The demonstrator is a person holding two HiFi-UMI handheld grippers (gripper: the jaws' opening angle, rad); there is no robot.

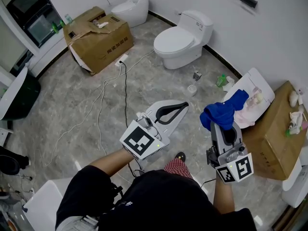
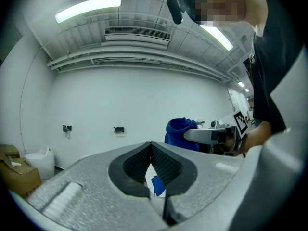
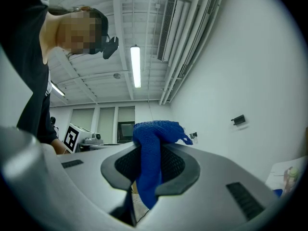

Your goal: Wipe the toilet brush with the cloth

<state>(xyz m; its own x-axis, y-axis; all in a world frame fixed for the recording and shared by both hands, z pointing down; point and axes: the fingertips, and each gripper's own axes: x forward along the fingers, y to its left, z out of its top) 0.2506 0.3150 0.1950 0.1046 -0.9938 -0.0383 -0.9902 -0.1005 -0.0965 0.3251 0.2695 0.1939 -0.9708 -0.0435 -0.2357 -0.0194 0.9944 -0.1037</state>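
Observation:
My right gripper (image 1: 220, 124) is shut on a blue cloth (image 1: 226, 107), which bunches over its tips. In the right gripper view the cloth (image 3: 150, 162) hangs down between the dark pads. My left gripper (image 1: 184, 106) is shut with nothing in it and points toward the white toilet (image 1: 185, 42). Its pads (image 2: 163, 165) meet along one line in the left gripper view, where the cloth (image 2: 180, 130) shows beyond them. Two small things lie on the floor by the toilet base, one dark (image 1: 197, 75) and one round and white (image 1: 192, 89). I cannot tell whether either is the toilet brush.
A cardboard box (image 1: 98, 40) stands at the back left, with a second white fixture (image 1: 130, 8) behind it. Cables (image 1: 115, 81) run across the grey floor. At the right are a brown box (image 1: 274, 129), a white panel (image 1: 252, 88) and a green bottle (image 1: 221, 80).

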